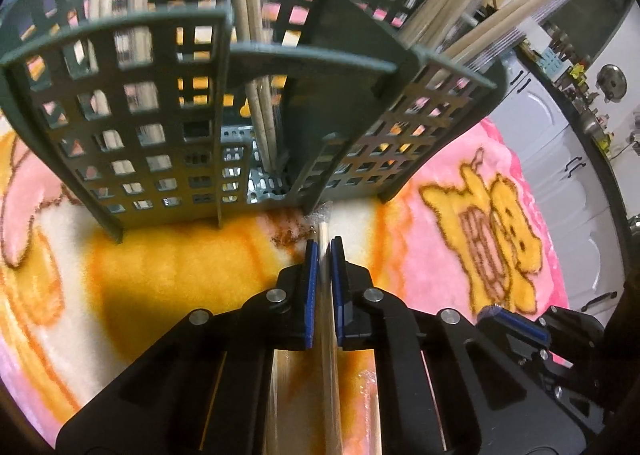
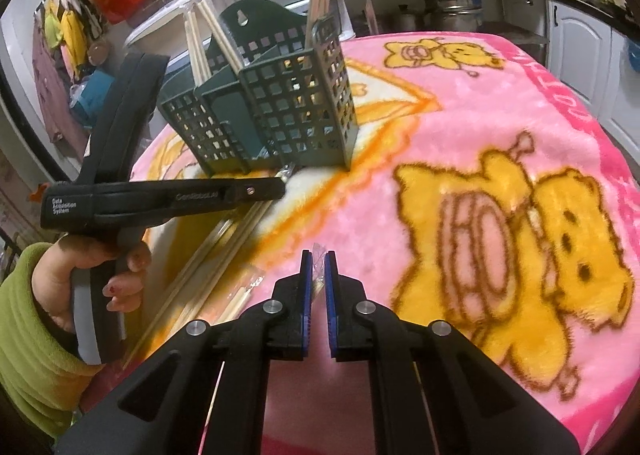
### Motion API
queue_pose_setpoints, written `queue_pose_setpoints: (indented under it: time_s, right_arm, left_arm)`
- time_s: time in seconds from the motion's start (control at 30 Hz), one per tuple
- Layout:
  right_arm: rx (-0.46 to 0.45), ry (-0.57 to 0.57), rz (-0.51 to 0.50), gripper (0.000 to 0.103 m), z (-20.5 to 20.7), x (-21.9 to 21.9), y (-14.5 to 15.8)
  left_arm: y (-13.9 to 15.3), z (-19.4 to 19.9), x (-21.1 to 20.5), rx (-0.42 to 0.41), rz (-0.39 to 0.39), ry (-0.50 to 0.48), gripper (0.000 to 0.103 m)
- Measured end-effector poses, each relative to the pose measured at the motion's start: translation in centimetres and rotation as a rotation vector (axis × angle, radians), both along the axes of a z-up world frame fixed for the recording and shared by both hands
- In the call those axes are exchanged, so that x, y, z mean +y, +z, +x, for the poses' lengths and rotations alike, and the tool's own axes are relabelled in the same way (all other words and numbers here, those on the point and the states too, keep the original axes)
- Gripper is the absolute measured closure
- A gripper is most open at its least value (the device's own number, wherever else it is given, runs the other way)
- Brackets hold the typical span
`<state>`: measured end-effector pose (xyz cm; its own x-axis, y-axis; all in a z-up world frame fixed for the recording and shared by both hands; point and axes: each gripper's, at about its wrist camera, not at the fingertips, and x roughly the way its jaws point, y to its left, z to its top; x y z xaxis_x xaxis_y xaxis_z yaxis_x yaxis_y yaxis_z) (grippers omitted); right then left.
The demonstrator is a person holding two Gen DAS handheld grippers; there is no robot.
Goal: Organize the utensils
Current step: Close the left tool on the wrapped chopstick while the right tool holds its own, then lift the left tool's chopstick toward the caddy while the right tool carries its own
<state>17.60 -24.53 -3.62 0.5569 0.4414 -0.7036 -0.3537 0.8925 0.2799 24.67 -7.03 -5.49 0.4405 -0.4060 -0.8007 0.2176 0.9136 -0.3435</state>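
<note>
Chopsticks (image 1: 323,239) in clear wrapping are clamped in my left hand-held gripper (image 1: 324,251), just before the green caddy (image 1: 132,103); my right hand-held gripper (image 2: 319,261) pinches a clear wrapper (image 2: 319,259) nearer me.

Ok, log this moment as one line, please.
left hand-held gripper: shut on wrapped chopsticks | right hand-held gripper: shut on clear wrapper | green basket: upright on blanket, chopsticks inside
</note>
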Motion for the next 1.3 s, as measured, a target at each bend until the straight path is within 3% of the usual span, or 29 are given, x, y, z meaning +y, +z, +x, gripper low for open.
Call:
queue_pose_setpoints:
  time_s: [0.63, 1.0, 1.3]
  right_arm:
    - [-0.075, -0.017, 0.022, 0.097, -0.5, -0.3, 2.9]
    - [-0.163, 0.008, 0.016, 0.098, -1.0, 0.7, 6.1]
    - [-0.236, 0.041, 0.022, 0.098, -1.4, 1.7, 9.1]
  left_arm:
    - [6.9, -3.4, 1.8, -0.186, -0.044, 0.018, 0.099]
    - [10.1, -5.3, 2.0, -0.300, -0.062, 0.045, 0.099]
    - [11.9, -6.0, 3.4, -0.344, -0.074, 0.068, 0.099]
